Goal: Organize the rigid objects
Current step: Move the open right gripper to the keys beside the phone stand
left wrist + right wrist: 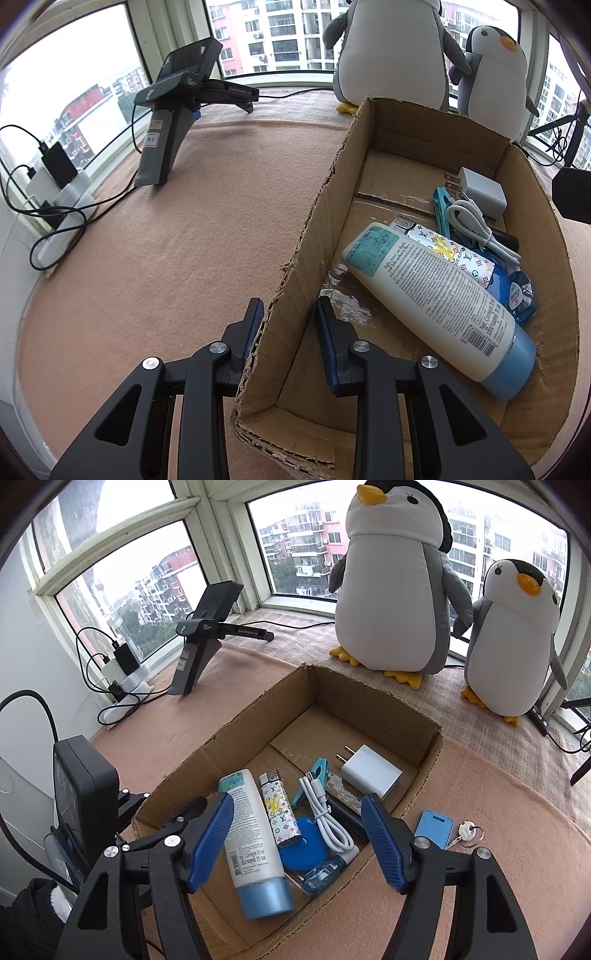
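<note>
Nearest, the left tool (290, 314) is clamped on the left wall of the cardboard box (314, 229), one pad outside and one inside. The right tool (297, 834) hangs over the box's near end with its jaws spread wide and nothing between the pads; no earlier view shows how it got there. Below it in the box lies a cream lotion tube (253, 842) with a blue cap toward the near wall. Just beside the tube is a patterned lighter (277, 808), then a round blue disc (303, 845), a small clear blue bottle (323, 873) and a coiled white cable (327, 816). Farther in lie a teal clip (310, 781) and a white charger plug (369, 771). Outside the box, on the pink-covered surface (498, 867) to the right, sit a blue tag (434, 829) and a key (465, 832). Beyond, a spare black handheld device (207, 635) stands at left, and two plush penguins (395, 602) stand by the window.
</note>
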Motion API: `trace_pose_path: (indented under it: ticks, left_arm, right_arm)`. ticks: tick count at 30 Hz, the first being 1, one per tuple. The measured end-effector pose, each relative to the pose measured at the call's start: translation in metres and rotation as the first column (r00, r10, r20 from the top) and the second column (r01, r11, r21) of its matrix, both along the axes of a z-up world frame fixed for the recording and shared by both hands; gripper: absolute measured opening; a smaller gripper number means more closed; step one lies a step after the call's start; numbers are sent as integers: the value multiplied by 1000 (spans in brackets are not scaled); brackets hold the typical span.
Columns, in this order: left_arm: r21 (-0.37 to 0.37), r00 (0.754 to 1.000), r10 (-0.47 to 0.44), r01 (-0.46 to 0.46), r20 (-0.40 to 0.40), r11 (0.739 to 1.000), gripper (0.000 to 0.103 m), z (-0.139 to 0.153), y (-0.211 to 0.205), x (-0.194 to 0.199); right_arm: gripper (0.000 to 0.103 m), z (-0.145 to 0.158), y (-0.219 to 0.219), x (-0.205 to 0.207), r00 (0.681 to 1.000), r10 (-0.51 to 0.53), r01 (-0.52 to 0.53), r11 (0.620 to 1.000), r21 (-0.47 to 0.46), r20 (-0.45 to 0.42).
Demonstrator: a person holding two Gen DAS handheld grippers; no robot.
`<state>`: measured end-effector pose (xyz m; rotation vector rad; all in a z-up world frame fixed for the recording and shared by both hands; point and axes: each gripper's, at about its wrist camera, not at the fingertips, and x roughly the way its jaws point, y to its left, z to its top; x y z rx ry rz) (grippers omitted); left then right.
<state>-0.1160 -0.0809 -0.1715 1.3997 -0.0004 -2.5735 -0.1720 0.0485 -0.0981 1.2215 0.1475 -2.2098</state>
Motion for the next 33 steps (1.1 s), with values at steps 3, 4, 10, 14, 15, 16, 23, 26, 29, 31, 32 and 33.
trace_pose_path:
  ticks: [3,4,10,14,15,16,23,26,29,31,32,33]
  left_arm:
    - [0,1000,-1,1,0,1000,26,0,0,0]
    - [1,1000,0,0,0,1000,26,0,0,0]
    - [-4,1000,-3,3,1,1000,26,1,3,1]
    - [-13,1000,-7,7,1,1000,28,2,4,3]
    - [-18,1000,-5,5,2,1000,29,2,5,3]
    - [-16,1000,-6,6,2,1000,29,1,2,1]
    - [-22,1000,-5,5,5,1000,29,0,-2,0]
    - [-29,1000,-5,6,6,1000,29,0,-2,0]
    - [-29,1000,-6,6,7,1000,29,0,-2,0]
    - [-30,1000,-7,7,7,1000,29,0,-2,0]
    - [-30,1000,-7,7,7,1000,29,0,-2,0]
    - [-30,1000,-7,8,7,1000,29,0,-2,0]
  right_arm:
    - [72,0,4,1,1000,-8,8,1000,5,0]
    - [73,-1,7,2,1000,-12,12,1000,5,0]
    - [73,-6,35,8,998,-55,55,998,16,4]
    - [73,-8,63,12,993,-114,114,993,7,5]
    - [73,-9,69,13,992,-129,129,992,4,5]
    - [73,-9,76,13,990,-143,143,990,4,6]
    - [73,-17,107,19,980,-197,197,980,17,21]
    - [73,-21,116,22,976,-214,214,977,18,30]
    - [73,-26,123,21,971,-235,234,972,23,42]
    - [73,-30,128,18,965,-257,256,966,24,48]
    - [73,-32,132,14,961,-270,269,963,21,58]
    - [72,-34,135,10,956,-287,286,958,18,67]
